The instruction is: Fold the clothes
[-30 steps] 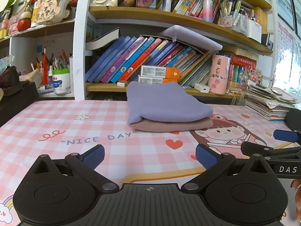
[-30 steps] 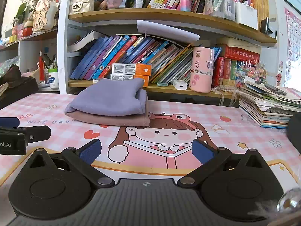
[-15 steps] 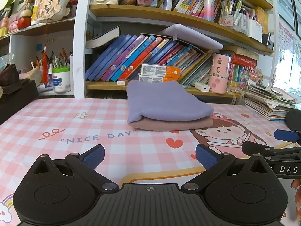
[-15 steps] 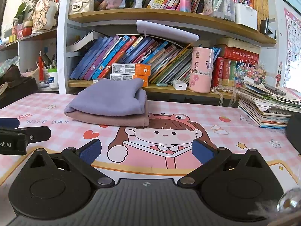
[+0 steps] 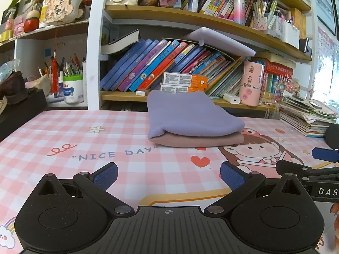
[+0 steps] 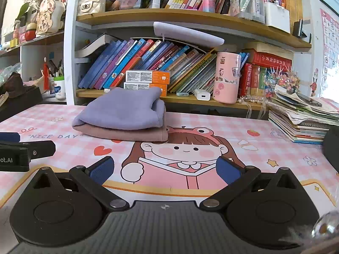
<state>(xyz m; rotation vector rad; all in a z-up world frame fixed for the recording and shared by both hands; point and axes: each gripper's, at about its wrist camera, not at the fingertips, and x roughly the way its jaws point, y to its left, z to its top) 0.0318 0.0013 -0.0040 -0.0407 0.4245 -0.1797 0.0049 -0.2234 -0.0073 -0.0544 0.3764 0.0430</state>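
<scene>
A folded lilac garment (image 5: 190,116) (image 6: 125,109) lies on top of a folded dusty-pink garment (image 5: 197,140) (image 6: 127,134), stacked at the far middle of the pink checked table mat (image 5: 84,148) (image 6: 254,148). My left gripper (image 5: 168,174) is open, low over the mat, well short of the stack, with nothing between its blue pads. My right gripper (image 6: 165,169) is also open and empty, over the cartoon girl print, with the stack ahead to its left. Each view catches the other gripper's fingers at its edge.
A bookshelf (image 5: 190,14) packed with leaning books runs along the far edge of the table. A pink tumbler (image 6: 226,76) and a charger sit on its low shelf. A pile of magazines (image 6: 300,122) lies at the right. A dark box (image 5: 19,110) stands at the left.
Both views have drifted very slightly; the clothes stack sits a touch lower or nearer in frame. Both grippers stay open and nothing was grasped.
</scene>
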